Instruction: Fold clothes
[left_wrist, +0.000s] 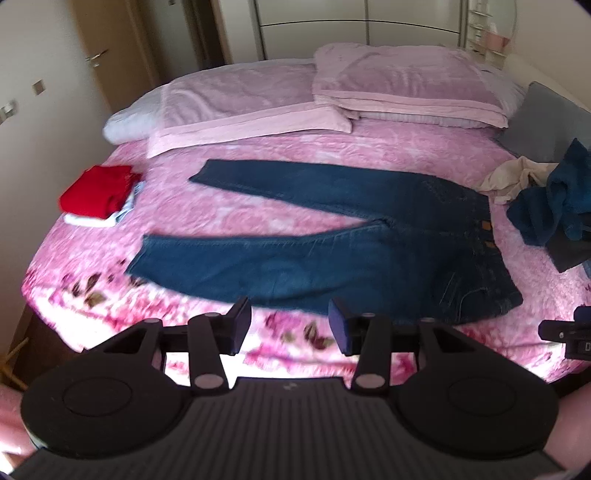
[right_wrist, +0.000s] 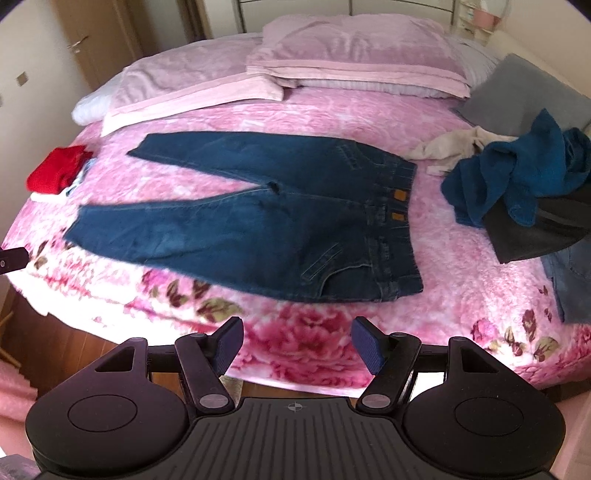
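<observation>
A pair of dark blue jeans (left_wrist: 332, 243) lies flat on the pink bed, waist to the right, both legs spread apart to the left; it also shows in the right wrist view (right_wrist: 258, 218). My left gripper (left_wrist: 290, 325) is open and empty, just short of the near leg's lower edge. My right gripper (right_wrist: 297, 343) is open and empty, over the bed's front edge below the waist end. The tip of the right gripper shows at the right edge of the left wrist view (left_wrist: 565, 336).
A folded red garment on a small stack (left_wrist: 98, 194) lies at the left. A heap of unfolded clothes, blue, beige and grey (right_wrist: 517, 184), sits at the right. Pillows (left_wrist: 399, 88) line the far side. A pink floral blanket (right_wrist: 461, 295) covers the bed.
</observation>
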